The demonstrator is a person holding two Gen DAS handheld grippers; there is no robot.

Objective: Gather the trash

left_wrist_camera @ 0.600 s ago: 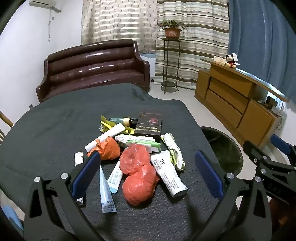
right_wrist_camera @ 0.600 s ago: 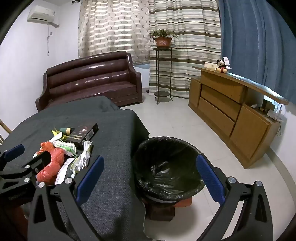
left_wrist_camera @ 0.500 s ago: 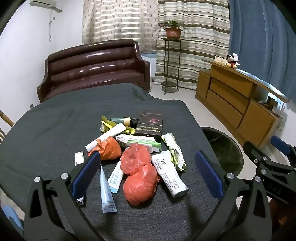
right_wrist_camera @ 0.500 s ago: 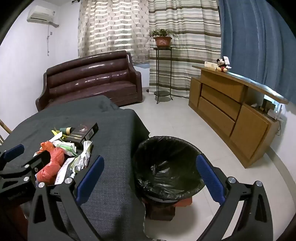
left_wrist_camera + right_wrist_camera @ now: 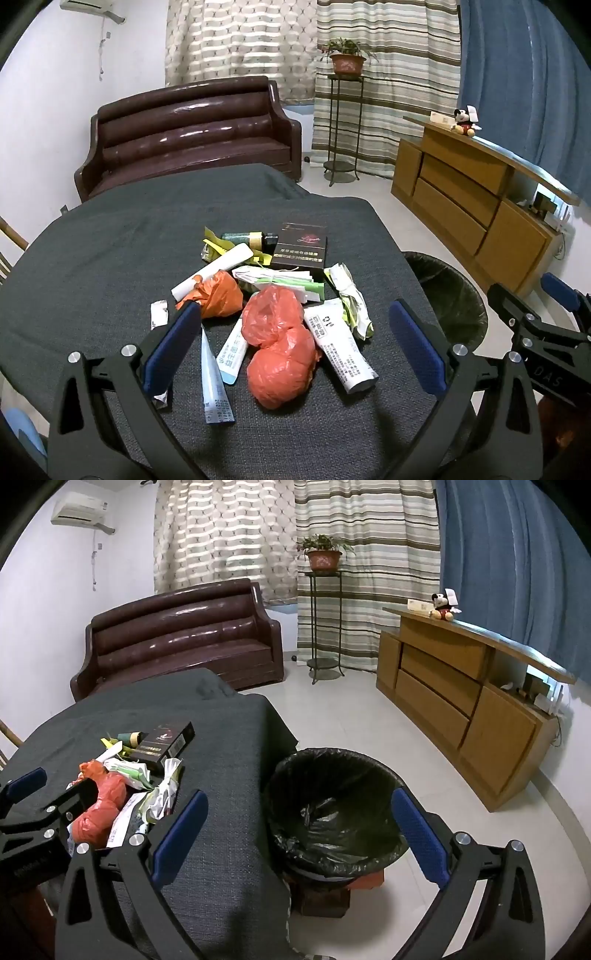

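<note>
A heap of trash lies on the dark grey table (image 5: 92,258): a red plastic bag (image 5: 280,343), an orange bag (image 5: 218,295), a white tube (image 5: 341,347), a thin blue-white tube (image 5: 212,376), a dark box (image 5: 301,247) and green-white wrappers (image 5: 280,280). My left gripper (image 5: 293,339) is open and empty, its jaws standing either side of the red bag, above it. My right gripper (image 5: 299,834) is open and empty, over the black-lined bin (image 5: 334,812) beside the table. The heap also shows in the right wrist view (image 5: 122,786).
A brown sofa (image 5: 188,136) stands behind the table. A wooden sideboard (image 5: 461,701) runs along the right wall, a plant stand (image 5: 325,624) by the curtains. The bin (image 5: 450,295) sits off the table's right edge on the tiled floor (image 5: 351,720).
The left gripper has moved slightly forward and down toward the red bag. The right gripper has barely moved.
</note>
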